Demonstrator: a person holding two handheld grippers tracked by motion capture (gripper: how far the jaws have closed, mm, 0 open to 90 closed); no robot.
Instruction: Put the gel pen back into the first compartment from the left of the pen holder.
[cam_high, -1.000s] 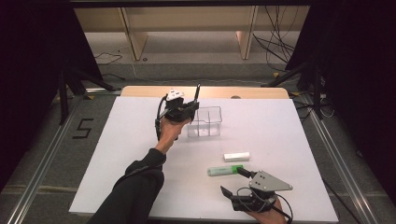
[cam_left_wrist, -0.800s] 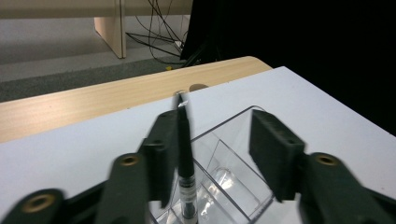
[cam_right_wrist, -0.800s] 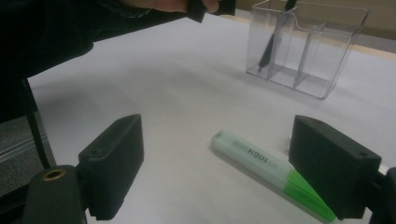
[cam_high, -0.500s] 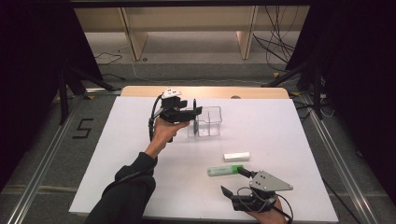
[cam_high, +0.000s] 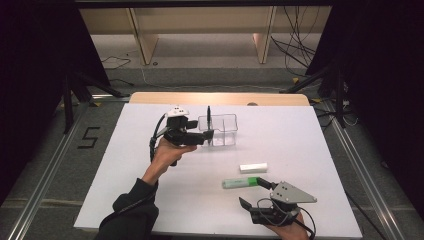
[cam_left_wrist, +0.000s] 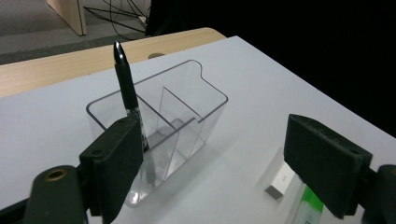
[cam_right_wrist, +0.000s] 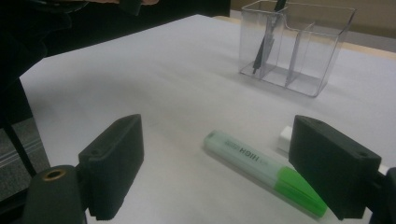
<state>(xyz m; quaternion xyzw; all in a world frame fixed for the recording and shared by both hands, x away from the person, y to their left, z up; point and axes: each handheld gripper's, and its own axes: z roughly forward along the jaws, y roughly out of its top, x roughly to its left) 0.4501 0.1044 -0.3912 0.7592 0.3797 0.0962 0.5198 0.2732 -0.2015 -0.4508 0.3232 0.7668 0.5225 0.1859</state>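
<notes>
Left gripper (cam_high: 207, 137), centre of high view, gaping empty beside organiser (cam_left_wrist: 159, 121) holding pen (cam_left_wrist: 128, 98); right gripper (cam_right_wrist: 224, 172), wide and empty, framing highlighter (cam_right_wrist: 264, 163) lower right.

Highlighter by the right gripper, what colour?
Pale green barrel, brighter green cap; the highlighter shows best in the right gripper view.

The organizer (cam_left_wrist: 187, 116) is clear, glossy plastic with smooth walls; the pen (cam_left_wrist: 128, 91) in it is shiny black plastic. The table (cam_high: 300, 140) looks matt white (a bare wooden edge runs along its far side).
</notes>
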